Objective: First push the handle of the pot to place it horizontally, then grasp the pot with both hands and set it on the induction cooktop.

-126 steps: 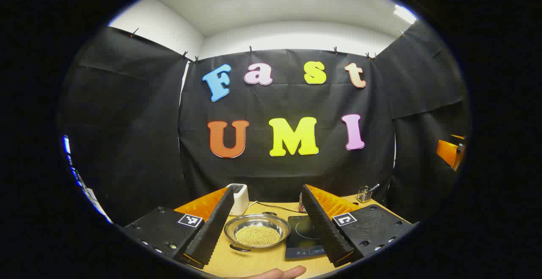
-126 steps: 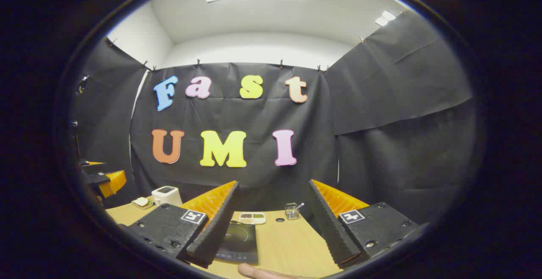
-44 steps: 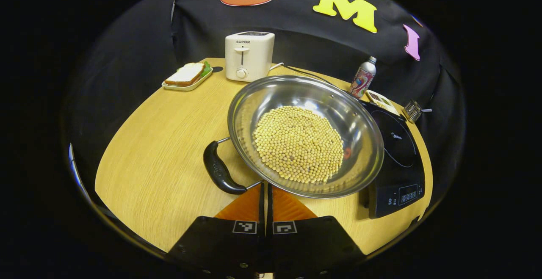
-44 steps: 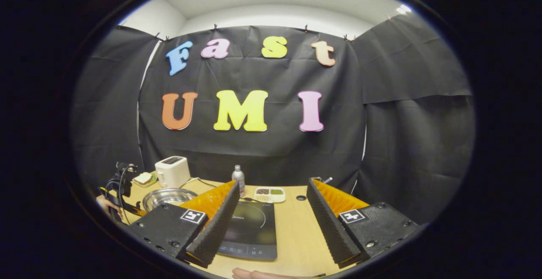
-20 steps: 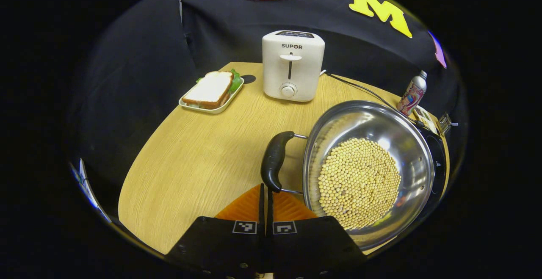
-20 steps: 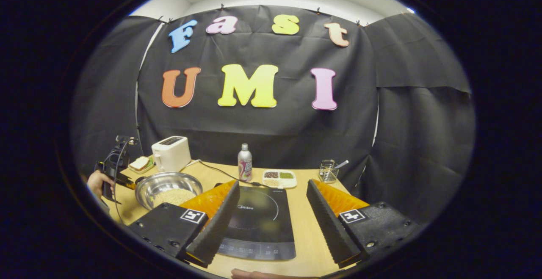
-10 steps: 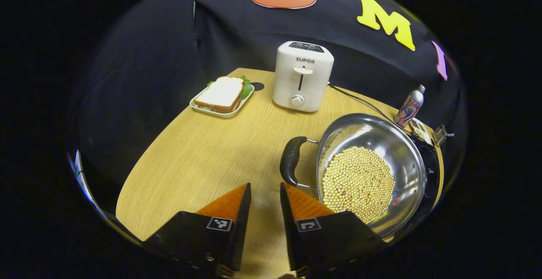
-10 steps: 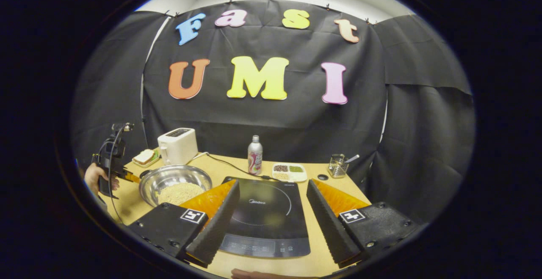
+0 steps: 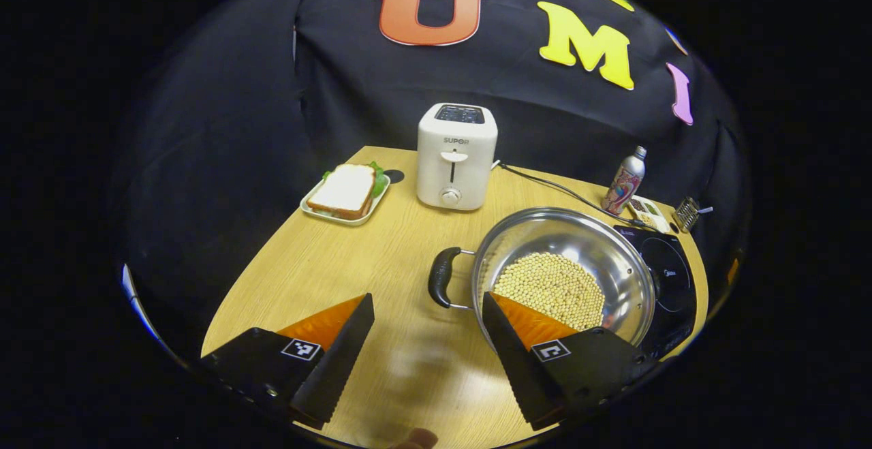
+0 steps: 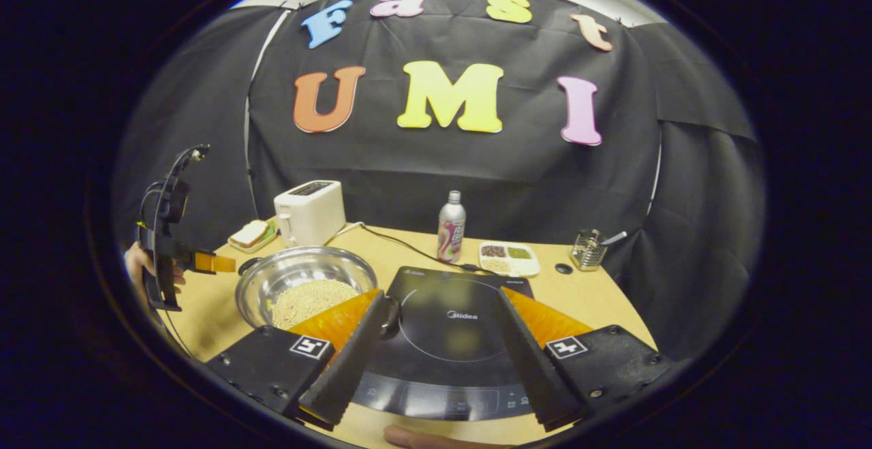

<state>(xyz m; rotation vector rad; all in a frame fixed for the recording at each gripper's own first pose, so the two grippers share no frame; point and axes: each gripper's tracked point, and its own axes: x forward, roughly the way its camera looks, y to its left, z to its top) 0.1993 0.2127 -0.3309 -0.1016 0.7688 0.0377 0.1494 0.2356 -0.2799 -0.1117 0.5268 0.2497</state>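
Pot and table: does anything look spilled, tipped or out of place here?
Nothing stands out. The pot sits upright on the table beside the cooktop, and its beans stay inside. The toaster and bottle stand upright.

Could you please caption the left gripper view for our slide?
Open left gripper faces the bean-filled pot, its black handle between the fingers.

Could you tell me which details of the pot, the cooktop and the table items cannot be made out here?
- Pot, left gripper view: its near rim is hidden by the left gripper.
- Induction cooktop, right gripper view: its front corners are covered by the right gripper; panel markings are too small.
- Divided dish: contents too small to identify.
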